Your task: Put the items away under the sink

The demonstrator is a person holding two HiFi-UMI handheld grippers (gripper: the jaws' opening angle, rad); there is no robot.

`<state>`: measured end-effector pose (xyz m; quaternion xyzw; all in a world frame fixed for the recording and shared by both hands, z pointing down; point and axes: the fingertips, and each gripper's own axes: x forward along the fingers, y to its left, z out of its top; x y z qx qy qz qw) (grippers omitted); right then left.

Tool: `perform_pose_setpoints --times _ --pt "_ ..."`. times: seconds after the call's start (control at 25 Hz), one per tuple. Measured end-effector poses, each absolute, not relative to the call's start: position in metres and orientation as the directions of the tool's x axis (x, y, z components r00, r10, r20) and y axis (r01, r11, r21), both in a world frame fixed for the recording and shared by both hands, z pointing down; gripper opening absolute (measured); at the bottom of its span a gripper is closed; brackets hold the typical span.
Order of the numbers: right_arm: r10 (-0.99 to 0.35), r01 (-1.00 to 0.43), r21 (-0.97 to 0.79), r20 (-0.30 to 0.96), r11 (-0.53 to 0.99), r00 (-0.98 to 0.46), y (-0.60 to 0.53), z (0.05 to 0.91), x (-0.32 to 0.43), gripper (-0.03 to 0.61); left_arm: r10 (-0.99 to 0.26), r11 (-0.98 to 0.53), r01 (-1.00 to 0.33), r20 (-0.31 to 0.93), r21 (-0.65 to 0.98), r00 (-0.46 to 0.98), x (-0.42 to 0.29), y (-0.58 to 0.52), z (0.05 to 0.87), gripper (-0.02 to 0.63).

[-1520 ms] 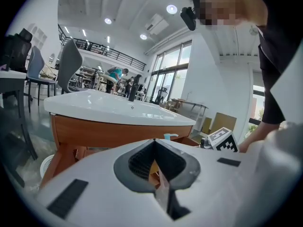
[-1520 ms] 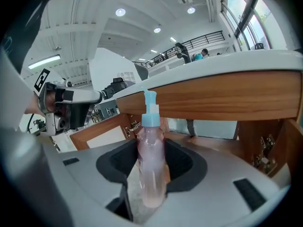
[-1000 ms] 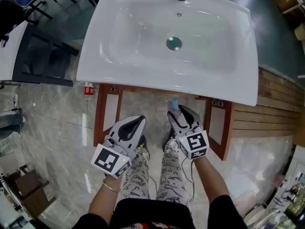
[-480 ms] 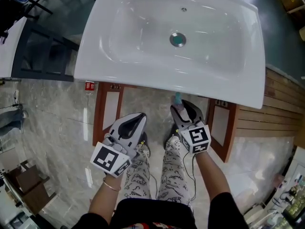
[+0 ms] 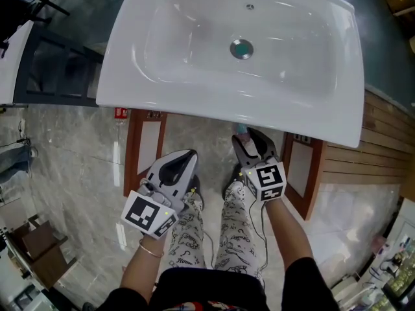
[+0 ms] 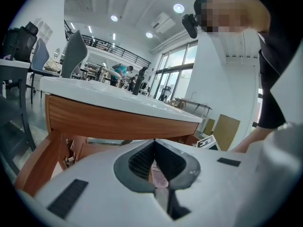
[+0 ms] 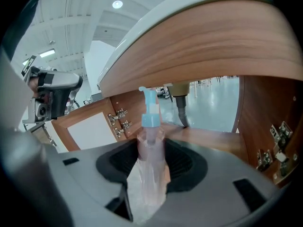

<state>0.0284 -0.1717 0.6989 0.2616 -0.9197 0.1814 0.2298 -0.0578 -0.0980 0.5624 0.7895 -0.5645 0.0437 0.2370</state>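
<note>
Since the earlier frame the right gripper (image 5: 251, 149) has come down and forward, so the pump bottle's (image 7: 151, 167) blue top now just shows at the front rim of the white sink (image 5: 194, 86). Its jaws are clamped on the clear bottle's body; the bottle stands upright at the open mouth of the wooden cabinet (image 7: 213, 136), with the drain pipe (image 7: 181, 109) behind it. The cabinet doors (image 5: 146, 149) stand open on both sides. The left gripper (image 5: 183, 159) hangs lower, outside the cabinet, with its jaws almost together on a small pale pink item (image 6: 159, 177) whose kind I cannot tell.
</note>
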Motion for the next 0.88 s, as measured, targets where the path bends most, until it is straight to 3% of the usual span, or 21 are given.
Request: perform_pose_setpoints --times 0.88 --pt "-0.406 -0.577 -0.212 0.524 0.789 -0.748 -0.199 0.715 0.019 0.186 -0.879 -0.209 -0.923 0.352 0.324 0.322 -0.068 -0.098 0.570 0.008"
